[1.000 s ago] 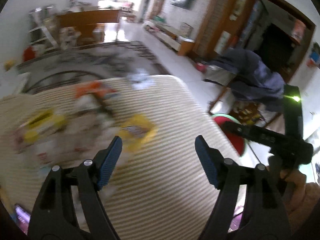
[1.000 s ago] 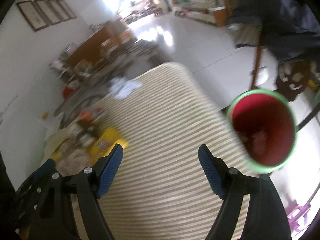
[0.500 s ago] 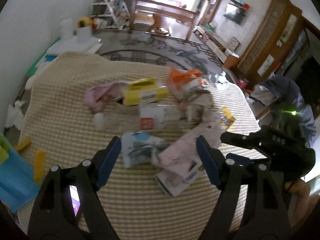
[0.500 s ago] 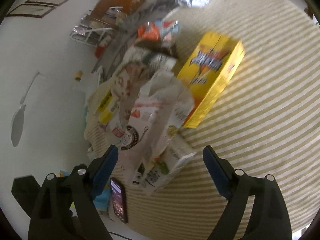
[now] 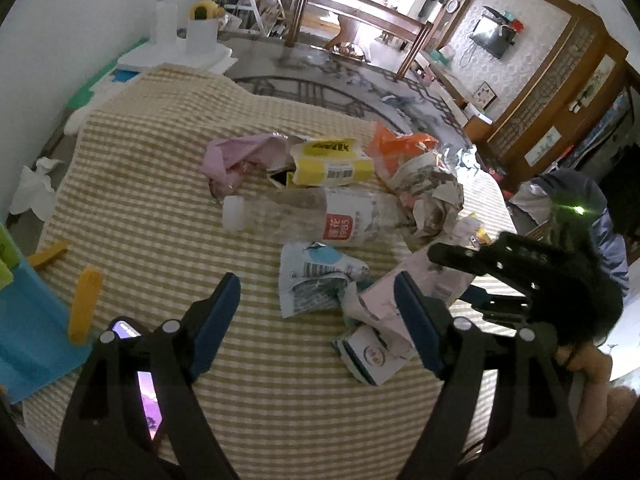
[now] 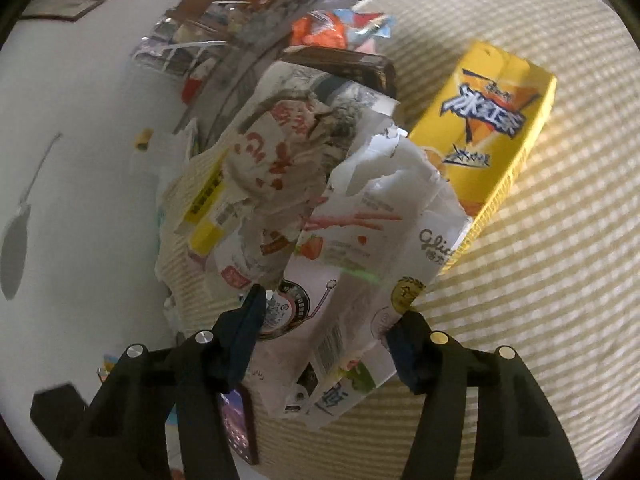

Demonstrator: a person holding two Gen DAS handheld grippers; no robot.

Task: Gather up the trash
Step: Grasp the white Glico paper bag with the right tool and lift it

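A heap of trash lies on the striped tablecloth (image 5: 152, 184): a clear plastic bottle (image 5: 320, 216), a yellow carton (image 5: 332, 162), a pink bag (image 5: 236, 152), an orange wrapper (image 5: 396, 144) and a crumpled blue-white wrapper (image 5: 316, 280). My left gripper (image 5: 316, 276) hangs open just above that blue-white wrapper, holding nothing. My right gripper (image 6: 330, 308) is closing on a pale pink snack wrapper (image 6: 360, 240), and its pads meet the wrapper's two edges. Beside it lies a yellow drink carton (image 6: 492, 128). In the left wrist view the right gripper (image 5: 472, 276) sits over the pink wrapper (image 5: 424, 280).
A lit phone (image 5: 146, 392) lies at the near table edge, under my left finger. A blue bin (image 5: 24, 320) with yellow clips (image 5: 84, 304) stands at the left. A small white box (image 5: 368, 360) rests near the pink wrapper. A person's hand (image 5: 592, 364) holds the right gripper.
Both views swung from the bare cloth and a red bin onto the trash heap and came lower. The right jaws narrowed around the pink wrapper; the left jaws stayed wide.
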